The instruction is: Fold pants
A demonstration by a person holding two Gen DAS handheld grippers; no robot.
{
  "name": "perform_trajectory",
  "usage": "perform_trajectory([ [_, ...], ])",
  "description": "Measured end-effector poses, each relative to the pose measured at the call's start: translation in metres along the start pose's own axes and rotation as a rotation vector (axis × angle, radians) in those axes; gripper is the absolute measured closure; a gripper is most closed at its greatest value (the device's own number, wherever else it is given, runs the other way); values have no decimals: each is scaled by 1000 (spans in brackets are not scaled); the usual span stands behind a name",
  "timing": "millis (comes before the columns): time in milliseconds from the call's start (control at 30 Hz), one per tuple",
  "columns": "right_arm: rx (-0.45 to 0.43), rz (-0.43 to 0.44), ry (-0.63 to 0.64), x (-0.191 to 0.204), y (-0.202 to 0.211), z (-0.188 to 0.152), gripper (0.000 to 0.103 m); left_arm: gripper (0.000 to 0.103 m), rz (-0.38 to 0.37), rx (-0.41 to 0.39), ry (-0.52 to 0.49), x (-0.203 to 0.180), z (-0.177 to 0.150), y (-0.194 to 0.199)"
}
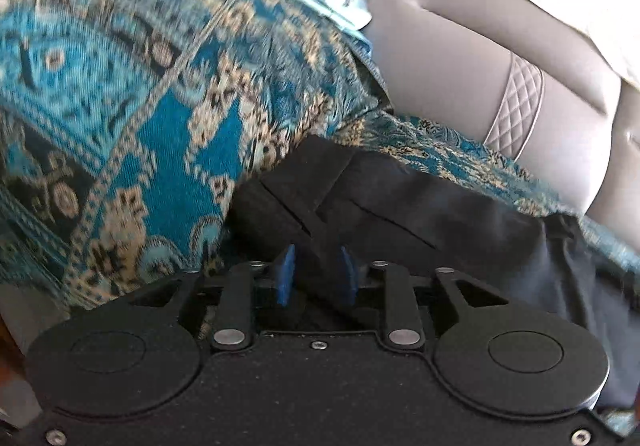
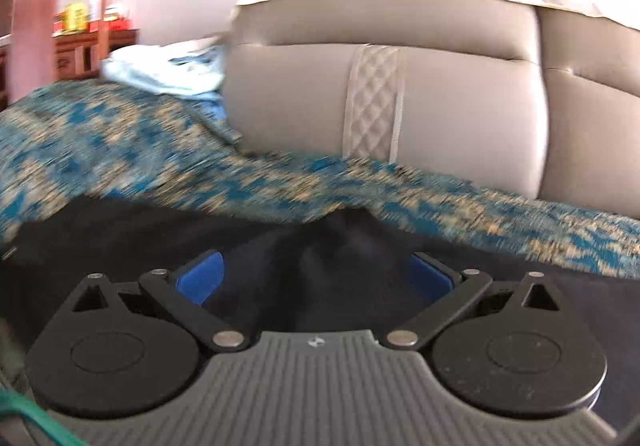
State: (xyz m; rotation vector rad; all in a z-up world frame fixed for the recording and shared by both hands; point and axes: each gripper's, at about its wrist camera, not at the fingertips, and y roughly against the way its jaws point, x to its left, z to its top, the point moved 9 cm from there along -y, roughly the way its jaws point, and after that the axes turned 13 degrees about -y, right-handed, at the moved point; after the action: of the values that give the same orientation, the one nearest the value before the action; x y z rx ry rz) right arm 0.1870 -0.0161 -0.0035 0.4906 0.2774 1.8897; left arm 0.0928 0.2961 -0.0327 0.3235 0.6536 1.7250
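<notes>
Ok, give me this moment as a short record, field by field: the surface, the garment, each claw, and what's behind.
surface: teal and gold patterned cover over a sofa seat
garment: dark pants lying on the cover, bunched into a ridge ahead of the right claw
left claw: blue pads close together, dark cloth between them, grip unclear
right claw: spread wide, holding nothing
background: grey sofa backrest, light blue cloth beside it

2 low wrist views near the pants [image 1: 400, 198], sofa backrest [image 2: 400, 106] beyond
</notes>
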Motion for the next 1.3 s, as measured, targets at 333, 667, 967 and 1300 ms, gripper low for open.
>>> perform_trajectory([
  [333,89,192,213,91,34,-66,6,103,18,-106,141,17,15,4],
  [667,166,210,254,136,3,-79,20,80,-20,59,156,21,-8,-7],
  [967,167,211,284,148,-7,-81,22,72,-42,60,244,25,9,-35],
  [1300,144,203,296,157,-11,-79,30,90,42,23,280,22,23,-42],
])
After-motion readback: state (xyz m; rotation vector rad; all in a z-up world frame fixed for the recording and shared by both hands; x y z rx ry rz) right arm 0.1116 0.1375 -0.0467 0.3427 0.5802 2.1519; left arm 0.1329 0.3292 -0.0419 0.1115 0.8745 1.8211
